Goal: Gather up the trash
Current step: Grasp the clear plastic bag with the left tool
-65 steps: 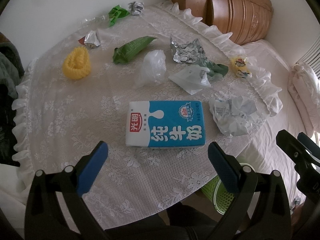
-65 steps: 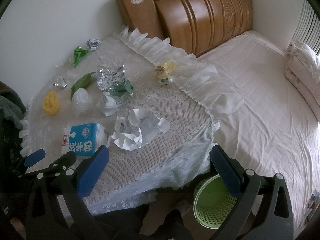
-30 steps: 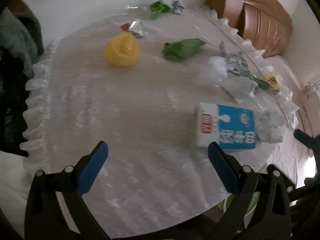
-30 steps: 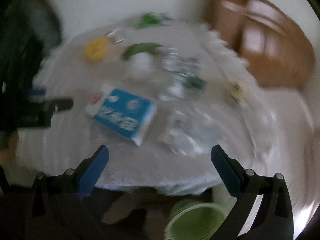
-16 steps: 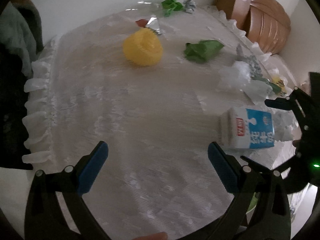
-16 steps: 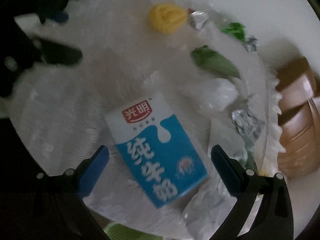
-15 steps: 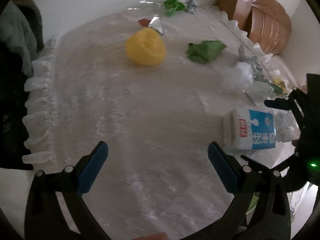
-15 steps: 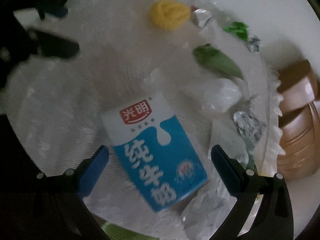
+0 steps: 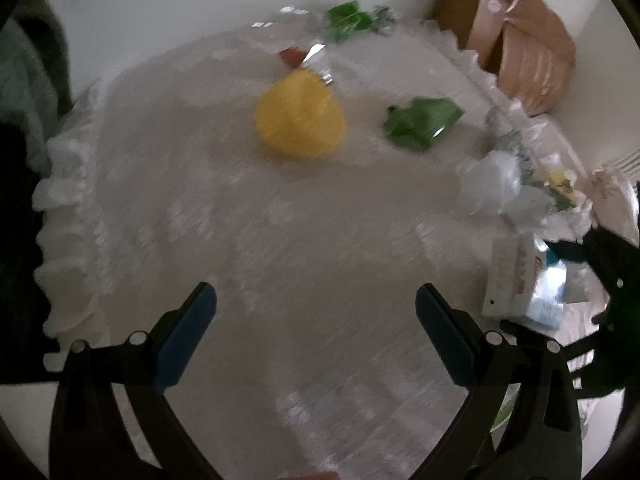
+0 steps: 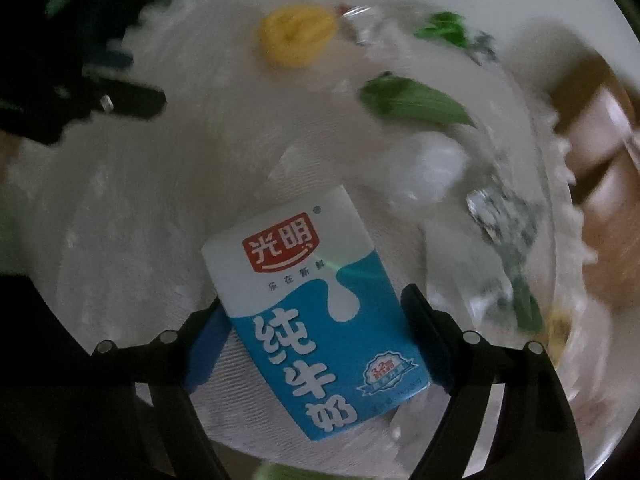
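Observation:
A blue and white milk carton (image 10: 316, 312) lies on the lace-covered round table (image 10: 120, 208). My right gripper (image 10: 316, 320) has a finger against each long side of the carton and is shut on it. The carton also shows at the right edge of the left wrist view (image 9: 532, 284), with the right gripper (image 9: 600, 280) around it. My left gripper (image 9: 316, 320) is open and empty over bare tablecloth near the table's front. A yellow crumpled wrapper (image 9: 300, 120) and a green wrapper (image 9: 424, 122) lie beyond it.
More litter lies on the table: clear plastic (image 9: 488, 184), crumpled foil (image 10: 500, 216), a small green scrap (image 9: 346, 18) and a foil scrap (image 9: 316, 58) at the back. A wooden headboard (image 9: 520, 44) stands at the far right. The wall runs behind the table.
My right gripper has come down and closed its fingers around the milk carton. My left gripper has drifted left, so the carton now sits at its view's right edge.

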Tool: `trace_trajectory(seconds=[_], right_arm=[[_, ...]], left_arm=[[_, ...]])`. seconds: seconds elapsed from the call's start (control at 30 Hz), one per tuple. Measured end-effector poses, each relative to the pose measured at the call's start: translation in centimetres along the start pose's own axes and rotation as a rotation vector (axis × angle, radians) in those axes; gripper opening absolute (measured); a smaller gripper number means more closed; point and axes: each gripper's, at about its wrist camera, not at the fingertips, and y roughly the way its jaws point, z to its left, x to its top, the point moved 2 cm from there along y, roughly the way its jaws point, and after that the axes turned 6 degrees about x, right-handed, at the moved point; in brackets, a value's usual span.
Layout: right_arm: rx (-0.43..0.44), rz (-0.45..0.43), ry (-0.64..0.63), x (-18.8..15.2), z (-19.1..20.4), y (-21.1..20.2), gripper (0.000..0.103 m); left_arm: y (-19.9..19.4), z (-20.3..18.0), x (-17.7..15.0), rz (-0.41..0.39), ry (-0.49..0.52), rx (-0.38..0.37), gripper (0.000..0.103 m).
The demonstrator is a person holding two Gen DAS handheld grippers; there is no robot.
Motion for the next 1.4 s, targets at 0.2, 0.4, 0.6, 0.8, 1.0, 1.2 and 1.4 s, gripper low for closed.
trace_trajectory(seconds=[0.2, 0.4, 0.6, 0.8, 1.0, 1.2, 1.4], right_arm=[[0.048, -0.239, 0.373, -3.6, -3.8, -6.8, 0.082], [-0.003, -0.319, 0.578, -8.7, -6.1, -10.4, 0.082], [-0.026, -0.306, 0.702, -13.9, -6.8, -10.9, 0.082], [-0.013, -0.341, 0.773, -15.9, -6.9, -10.8, 0.082], [-0.01, -0.35, 0.765, -15.8, -7.1, -10.5, 0.082], [-0.011, -0.363, 0.769, -16.2, -7.2, -10.7, 0.082], [-0.061, -0.361, 0.863, -20.2, -7.6, -12.6, 0.082]], left_arm=[[-0.3, -5.0, 2.2, -0.047, 0.086, -0.094, 0.095], [2.5, -12.2, 4.2, -0.033, 0.212, -0.12, 0.095], [4.9, -15.9, 5.5, -0.083, 0.247, -0.067, 0.095], [6.6, -16.1, 5.6, -0.096, 0.206, -0.041, 0.086], [7.4, -15.5, 5.1, -0.061, 0.174, -0.055, 0.044], [6.2, -15.3, 4.7, -0.081, 0.177, -0.066, 0.029], [1.7, -15.1, 3.5, -0.142, 0.211, -0.091, 0.028]])
